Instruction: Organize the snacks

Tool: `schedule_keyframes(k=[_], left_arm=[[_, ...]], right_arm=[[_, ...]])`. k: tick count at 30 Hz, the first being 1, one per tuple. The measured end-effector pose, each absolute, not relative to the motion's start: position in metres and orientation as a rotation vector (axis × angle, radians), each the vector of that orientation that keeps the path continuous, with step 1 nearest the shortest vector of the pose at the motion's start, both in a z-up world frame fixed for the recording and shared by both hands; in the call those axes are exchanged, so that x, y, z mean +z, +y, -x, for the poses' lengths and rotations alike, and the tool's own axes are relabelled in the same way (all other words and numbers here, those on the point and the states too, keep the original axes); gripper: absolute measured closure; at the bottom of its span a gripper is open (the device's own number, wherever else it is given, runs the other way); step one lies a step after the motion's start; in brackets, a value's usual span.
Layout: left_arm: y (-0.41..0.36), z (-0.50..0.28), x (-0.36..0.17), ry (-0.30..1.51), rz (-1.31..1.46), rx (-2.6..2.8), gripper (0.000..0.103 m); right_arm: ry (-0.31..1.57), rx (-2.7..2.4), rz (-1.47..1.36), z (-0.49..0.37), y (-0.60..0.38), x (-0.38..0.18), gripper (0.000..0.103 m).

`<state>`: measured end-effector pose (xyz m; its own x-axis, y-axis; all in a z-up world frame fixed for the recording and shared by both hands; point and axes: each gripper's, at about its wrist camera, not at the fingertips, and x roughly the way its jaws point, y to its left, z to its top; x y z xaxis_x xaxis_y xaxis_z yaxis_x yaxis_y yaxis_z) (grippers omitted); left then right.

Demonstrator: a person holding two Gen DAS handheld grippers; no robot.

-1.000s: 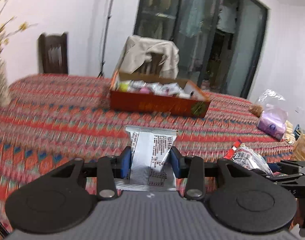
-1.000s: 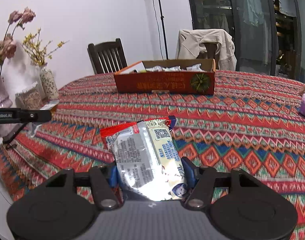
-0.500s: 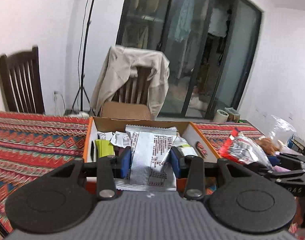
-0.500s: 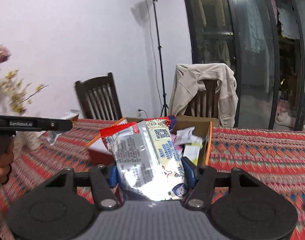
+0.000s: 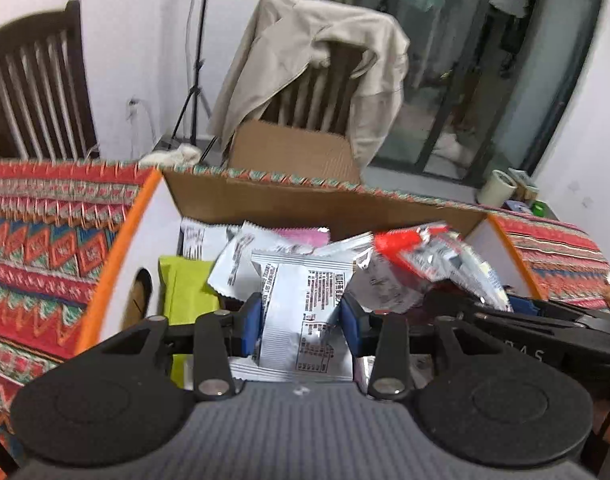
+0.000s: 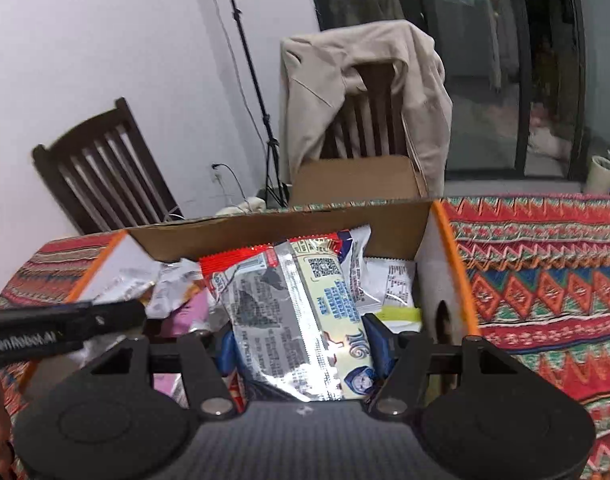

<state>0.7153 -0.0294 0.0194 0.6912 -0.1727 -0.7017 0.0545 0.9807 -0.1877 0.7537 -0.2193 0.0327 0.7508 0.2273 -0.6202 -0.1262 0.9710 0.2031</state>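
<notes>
White walls, a dark glazed door and two wooden chairs close the scene behind a bench spread with a red patterned cloth; a beige jacket hangs over the nearer chair, and a light-stand's tripod rests on the floor between the chairs.

On the cloth sits an orange-edged cardboard box, open at the top and already part-filled with loose snack packets. Both tools hang over its near side. The left hand-held gripper is closed narrow on a silver foil sachet, its blue pads pressing the two long edges. The right hand-held gripper grips a wider red-topped foil packet the same way, low on the pack, so most of it stands free above the jaws.

Both packs look light, thin and crinkly — likely slippery film over something soft or brittle. A grip across the flat body seems safer than one on a sealed end, and a gentle squeeze should be enough; harder pressure could crush what is inside.

Room in the box is tight. A lime-green packet lies by the left wall, with white sachets and a pink one behind. The two tools crowd each other — in the left view the right one's black arm reaches in beside the silver sachet, its red packet overlapping it. The box walls and the tall back flap may catch a packet let go too near them.
</notes>
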Motion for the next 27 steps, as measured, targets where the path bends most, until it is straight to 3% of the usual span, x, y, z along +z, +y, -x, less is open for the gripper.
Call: schedule_keyframes(k=[4,8,20,27], left_arm=[[-0.023,-0.722,0.007,0.836,0.214,-0.114,0.057],[-0.009,-0.715,0.012,0.811,0.217,-0.122,0.040],[0.005,-0.666,0.086,0.726,0.106,-0.136,0.040],[0.009,-0.598,0.145,0.688,0.023,-0.140,0.028]], right_arm=[[0.710,0.189,-0.156,-0.768,-0.210,0.027,0.037],[0.684,0.247,-0.143,-0.763,-0.205,0.033,0.029],[0.599,0.212,-0.109,-0.715,-0.234,0.092,0.029],[0.560,0.150,-0.054,-0.654,-0.263,0.151,0.028]])
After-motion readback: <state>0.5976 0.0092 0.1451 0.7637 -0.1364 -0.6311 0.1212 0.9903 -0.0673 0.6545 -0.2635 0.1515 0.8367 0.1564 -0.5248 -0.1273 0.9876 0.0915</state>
